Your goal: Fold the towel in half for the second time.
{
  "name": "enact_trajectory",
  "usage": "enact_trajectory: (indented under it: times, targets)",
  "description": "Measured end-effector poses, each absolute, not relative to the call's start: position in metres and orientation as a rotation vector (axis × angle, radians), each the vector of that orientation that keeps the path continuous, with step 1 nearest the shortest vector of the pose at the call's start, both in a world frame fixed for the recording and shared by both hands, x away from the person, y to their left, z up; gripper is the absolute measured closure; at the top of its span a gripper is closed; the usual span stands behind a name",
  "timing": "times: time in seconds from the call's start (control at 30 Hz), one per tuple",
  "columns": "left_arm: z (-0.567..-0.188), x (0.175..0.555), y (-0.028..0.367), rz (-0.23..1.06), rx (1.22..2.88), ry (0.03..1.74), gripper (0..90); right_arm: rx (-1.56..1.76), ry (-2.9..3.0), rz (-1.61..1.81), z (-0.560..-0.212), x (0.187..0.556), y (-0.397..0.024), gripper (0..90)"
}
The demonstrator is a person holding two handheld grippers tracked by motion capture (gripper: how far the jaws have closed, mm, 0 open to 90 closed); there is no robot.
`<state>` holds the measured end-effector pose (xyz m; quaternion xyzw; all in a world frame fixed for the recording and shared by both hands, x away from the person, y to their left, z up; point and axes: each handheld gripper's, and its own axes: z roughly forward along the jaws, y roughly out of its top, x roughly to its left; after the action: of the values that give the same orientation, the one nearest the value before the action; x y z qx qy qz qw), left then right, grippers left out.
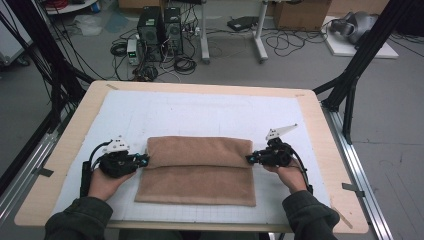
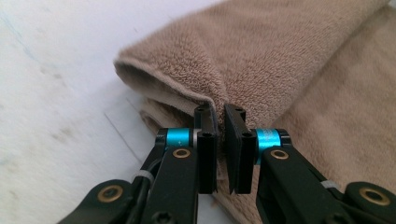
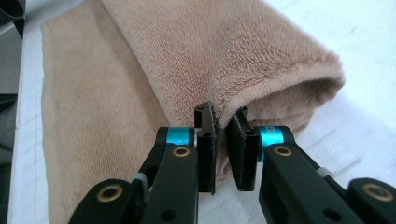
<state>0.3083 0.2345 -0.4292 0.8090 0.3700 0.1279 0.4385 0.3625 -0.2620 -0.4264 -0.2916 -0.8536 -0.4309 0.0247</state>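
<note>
Gripping the folded edge of a tan terry towel (image 1: 197,170) at both ends, I have my left hand-held gripper (image 1: 145,160) clenched on its left corner and my right hand-held gripper (image 1: 248,159) clenched on its right corner. In the left gripper view the black jaws stand nearly together with the towel's (image 2: 261,60) hemmed fold pinched between the pads; in the right gripper view the jaws likewise pinch a rounded, looped fold of the towel (image 3: 187,56).

The cloth is thick and nubbly (soft loop pile, with a flatter stitched hem), folded into a broad rectangle. Its long axis runs left to right across the bench (image 1: 65,150), and the doubled-over upper layer forms a plump roll along the far half while a flatter layer lies toward me.

The towel sits near the middle of a white gridded mat (image 1: 200,112) that covers the pale wooden bench top. Beyond the bench, on the grey floor, stand two black computer towers (image 1: 160,32) among tangled cables, well apart from the work. Black frame struts (image 1: 360,60) rise at the sides.
</note>
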Motion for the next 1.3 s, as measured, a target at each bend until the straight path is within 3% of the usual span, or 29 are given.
enact_trajectory:
  times: [0.13, 0.27, 0.33, 0.5, 0.7, 0.77, 0.83, 0.9, 0.97, 1.03, 1.3]
  targets:
    - [-0.427, 0.31, 0.237, 0.3, 2.015, 0.93, 70.8, -0.954, -2.653, -1.344, -0.425, 0.361, -0.263, 57.8]
    - [-0.417, 0.313, 0.242, 0.312, 2.015, 0.935, 54.2, -1.009, -2.708, -1.365, -0.412, 0.361, -0.267, 45.3]
    - [-0.41, 0.318, 0.242, 0.327, 2.001, 0.944, 49.1, -1.024, -2.736, -1.388, -0.403, 0.363, -0.269, 42.6]
    - [-0.401, 0.346, 0.24, 0.353, 1.985, 0.982, 46.3, -1.027, -2.764, -1.41, -0.39, 0.383, -0.26, 40.9]
    - [-0.412, 0.386, 0.227, 0.313, 1.998, 1.081, 44.6, -1.033, -2.744, -1.332, -0.401, 0.416, -0.242, 39.4]
    - [-0.421, 0.396, 0.223, 0.279, 2.023, 1.113, 43.8, -1.039, -2.719, -1.305, -0.409, 0.421, -0.24, 39.4]
    - [-0.43, 0.402, 0.223, 0.201, 2.035, 1.129, 48.5, -1.036, -2.687, -1.257, -0.417, 0.425, -0.238, 41.7]
    - [-0.434, 0.402, 0.224, 0.131, 2.028, 1.117, 65.6, -0.994, -2.611, -1.232, -0.423, 0.426, -0.238, 58.1]
    - [-0.429, 0.399, 0.224, 0.157, 2.043, 1.083, 82.8, -0.919, -2.609, -1.25, -0.423, 0.423, -0.238, 75.0]
    - [-0.423, 0.394, 0.225, 0.167, 2.044, 1.058, 84.8, -0.889, -2.602, -1.273, -0.419, 0.419, -0.239, 79.9]
    - [-0.389, 0.348, 0.235, 0.288, 1.949, 0.933, 85.2, -0.763, -2.664, -1.401, -0.387, 0.38, -0.239, 80.4]
